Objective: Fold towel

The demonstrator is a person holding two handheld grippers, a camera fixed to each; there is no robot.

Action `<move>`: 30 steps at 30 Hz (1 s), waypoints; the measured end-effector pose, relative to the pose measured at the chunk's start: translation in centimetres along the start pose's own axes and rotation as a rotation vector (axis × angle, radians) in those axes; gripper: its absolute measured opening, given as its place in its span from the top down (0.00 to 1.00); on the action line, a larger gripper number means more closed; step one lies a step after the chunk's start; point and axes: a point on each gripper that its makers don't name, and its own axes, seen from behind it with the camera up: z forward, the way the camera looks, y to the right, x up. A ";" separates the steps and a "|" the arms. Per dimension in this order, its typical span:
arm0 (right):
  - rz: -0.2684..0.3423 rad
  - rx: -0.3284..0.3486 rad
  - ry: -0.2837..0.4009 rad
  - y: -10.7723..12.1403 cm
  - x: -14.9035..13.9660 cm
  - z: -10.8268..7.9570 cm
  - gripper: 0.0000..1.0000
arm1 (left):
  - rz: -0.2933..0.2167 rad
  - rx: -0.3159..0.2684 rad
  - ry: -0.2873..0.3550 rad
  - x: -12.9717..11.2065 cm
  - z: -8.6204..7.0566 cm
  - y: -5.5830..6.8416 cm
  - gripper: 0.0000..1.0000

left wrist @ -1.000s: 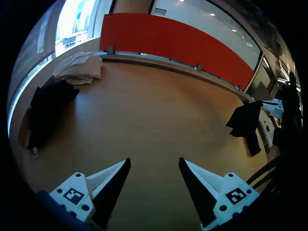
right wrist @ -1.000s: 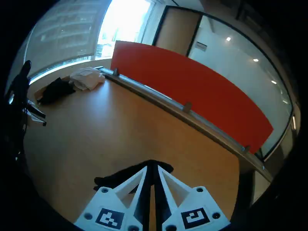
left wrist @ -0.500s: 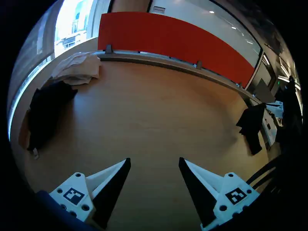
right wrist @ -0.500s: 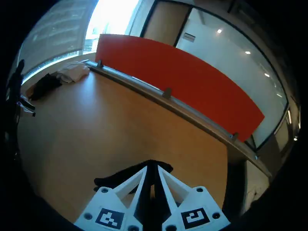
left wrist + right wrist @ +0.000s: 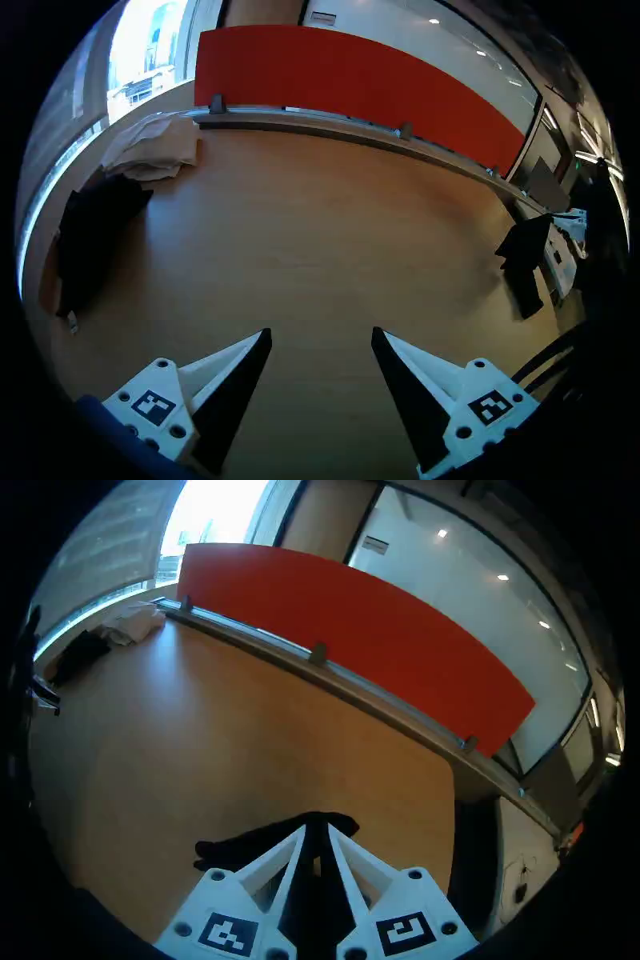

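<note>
A black towel (image 5: 268, 844) hangs bunched from my right gripper (image 5: 318, 842), whose two fingers are shut on it above the wooden table (image 5: 200, 744). In the left gripper view the same black towel (image 5: 524, 260) dangles at the far right, by the table's right end, with a white gripper part (image 5: 562, 254) beside it. My left gripper (image 5: 320, 352) is open low over the table (image 5: 320, 232), with nothing between its fingers.
At the table's far left lie a black cloth (image 5: 92, 228) and a pile of beige towels (image 5: 152, 144). A red partition (image 5: 344, 76) on a metal rail lines the back edge. Windows stand behind on the left. Bare wood lies between the grippers.
The right gripper has carried the black towel further right, towards the table's end, staying shut on it. The left gripper has kept its place and stays open.
</note>
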 end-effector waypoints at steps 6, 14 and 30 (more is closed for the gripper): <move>0.007 -0.020 -0.021 1.2 -1.6 -0.5 0.95 | 0.009 -0.001 -0.003 0.0 0.1 0.5 0.08; 0.029 -0.041 -0.043 2.4 -3.6 -1.5 0.95 | 0.020 -0.006 -0.006 -0.1 0.1 1.2 0.07; 0.092 -0.088 -0.153 3.7 -12.6 -4.3 0.95 | 0.040 -0.009 -0.010 -0.5 -0.2 1.9 0.07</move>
